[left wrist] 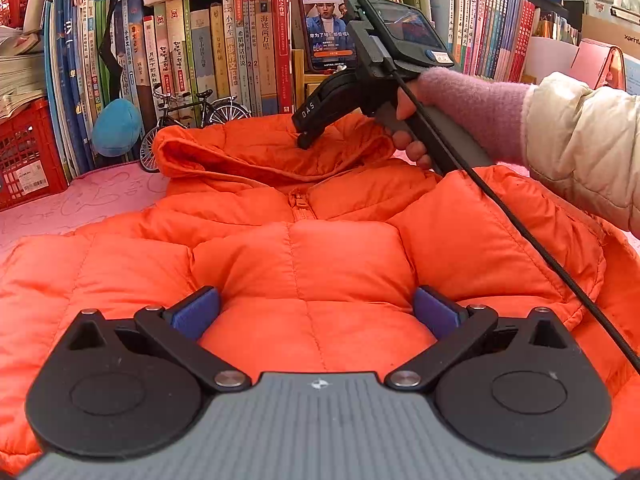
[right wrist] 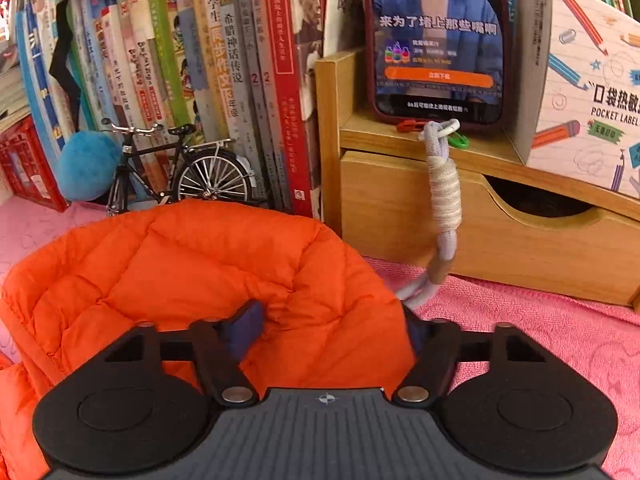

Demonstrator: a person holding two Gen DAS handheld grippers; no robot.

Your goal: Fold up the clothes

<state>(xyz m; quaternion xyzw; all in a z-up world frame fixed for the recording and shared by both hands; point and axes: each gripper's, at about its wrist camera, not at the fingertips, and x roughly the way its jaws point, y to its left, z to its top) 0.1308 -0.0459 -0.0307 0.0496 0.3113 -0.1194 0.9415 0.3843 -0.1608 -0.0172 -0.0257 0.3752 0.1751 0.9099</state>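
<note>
Orange down jacket (left wrist: 320,256): lies front-up and zipped on the pink-covered counter (left wrist: 80,208), hood (left wrist: 256,152) toward the row of books (left wrist: 192,48)
Step in hand: taking hold of the hood, likely to fold it down over the chest
Right gripper (right wrist: 332,328): jaws drawn in partway around the hood's rim, a bunch of quilted fabric between them; the left pad (right wrist: 248,324) presses into the fabric, the right pad is hidden behind it, so a full pinch is probable, not certain
Left gripper (left wrist: 316,312): jaws wide open, pads (left wrist: 196,312) resting on or just above the chest panel, gripping nothing
Next move: needs a firm hold on the hood, then a pull toward the zip while the body stays flat
Nearby: model bicycle (right wrist: 176,172) and wooden drawer box (right wrist: 480,216) just behind the hood
</note>
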